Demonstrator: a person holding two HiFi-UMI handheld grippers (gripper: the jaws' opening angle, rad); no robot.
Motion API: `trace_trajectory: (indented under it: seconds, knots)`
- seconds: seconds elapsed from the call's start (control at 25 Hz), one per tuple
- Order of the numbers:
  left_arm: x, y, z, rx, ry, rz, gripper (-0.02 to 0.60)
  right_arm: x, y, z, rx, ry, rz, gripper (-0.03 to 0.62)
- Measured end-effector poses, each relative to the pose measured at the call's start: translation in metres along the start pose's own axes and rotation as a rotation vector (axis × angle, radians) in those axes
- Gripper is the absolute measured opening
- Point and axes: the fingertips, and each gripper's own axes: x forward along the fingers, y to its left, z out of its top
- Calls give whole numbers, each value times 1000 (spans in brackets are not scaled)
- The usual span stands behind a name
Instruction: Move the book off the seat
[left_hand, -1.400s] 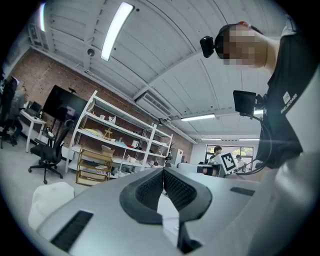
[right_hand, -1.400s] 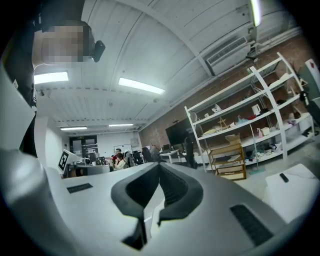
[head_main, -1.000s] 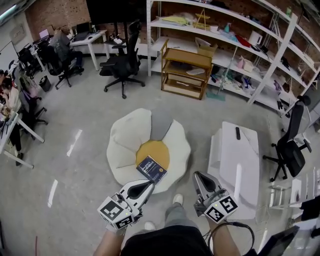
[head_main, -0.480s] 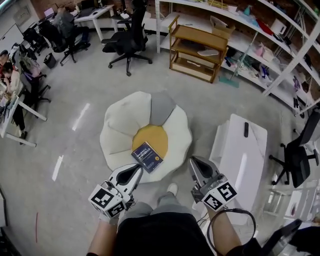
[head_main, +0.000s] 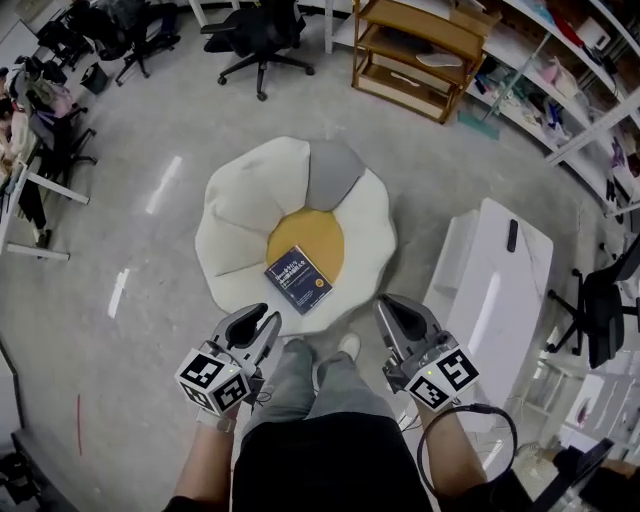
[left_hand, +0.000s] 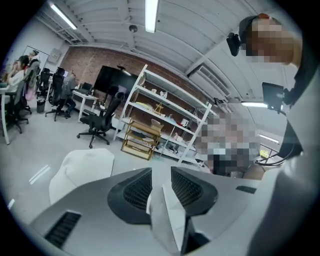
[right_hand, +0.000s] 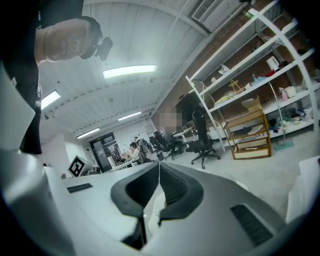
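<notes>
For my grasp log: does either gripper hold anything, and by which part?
Nothing is held. Left gripper: jaws have just been opening, empty; right gripper: shut, empty.

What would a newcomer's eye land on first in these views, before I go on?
The flower-shaped seat in the middle of the floor, pale petals round a yellow centre, with the dark blue book lying on it. Next, the two tongs held low in front of the person, short of the book: the left tongs have just been opening, nothing between them, and the right tongs are shut and empty.
</notes>
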Motion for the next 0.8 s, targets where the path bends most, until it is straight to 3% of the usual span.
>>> trace_trajectory:
  seconds: [0.52, 0.8]
  knots:
    - [63, 133, -84, -35, 274, -47, 204, 72, -29, -105, 81, 144, -84, 12]
    - [108, 195, -145, -19, 369, -89, 225, 96, -63, -199, 129, 213, -120, 12]
